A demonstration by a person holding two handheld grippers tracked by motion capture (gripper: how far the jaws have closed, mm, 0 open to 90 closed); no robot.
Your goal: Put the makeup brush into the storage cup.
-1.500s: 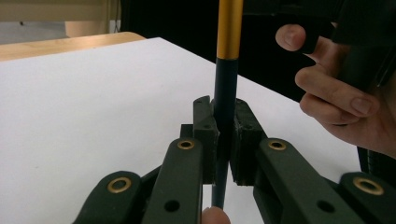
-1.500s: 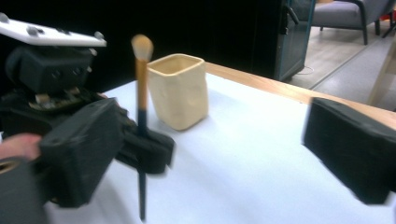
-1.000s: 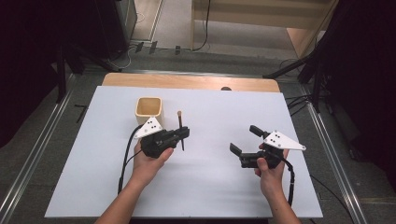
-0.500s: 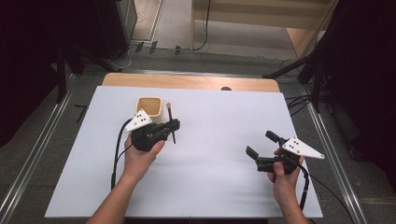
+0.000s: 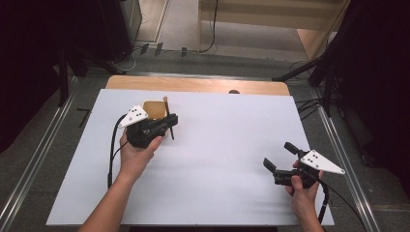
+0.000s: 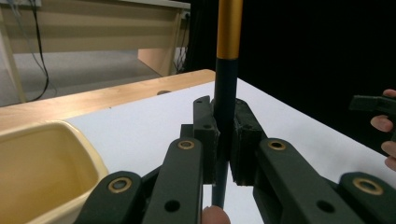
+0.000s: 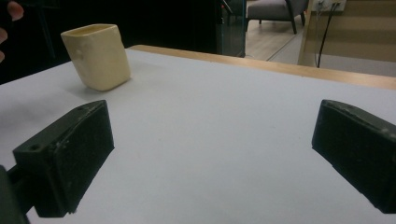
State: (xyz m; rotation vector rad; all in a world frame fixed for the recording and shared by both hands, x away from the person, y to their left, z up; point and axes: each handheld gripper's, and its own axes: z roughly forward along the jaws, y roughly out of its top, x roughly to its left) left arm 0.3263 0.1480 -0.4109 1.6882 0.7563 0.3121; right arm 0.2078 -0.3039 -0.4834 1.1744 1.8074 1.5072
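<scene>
a dark pen point(image 6: 225, 93) with a gold band is clamped upright in the left gripper point(image 5: 168, 122), just beside the cream cup point(image 5: 153, 109). the right gripper point(image 5: 280, 159) is held wide open, empty. next, the pen tip must be lined over the cup's mouth.

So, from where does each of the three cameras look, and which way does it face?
High view: above the person's side, facing forward and down on the white table; both forearms, left gripper and right gripper show.
Left gripper view: rides the left gripper, facing along its fingers shut on an upright pen; the cream cup stands at left.
Right gripper view: rides the right gripper, facing across the table between open fingers.
Shared: the cup appears in all three.
</scene>
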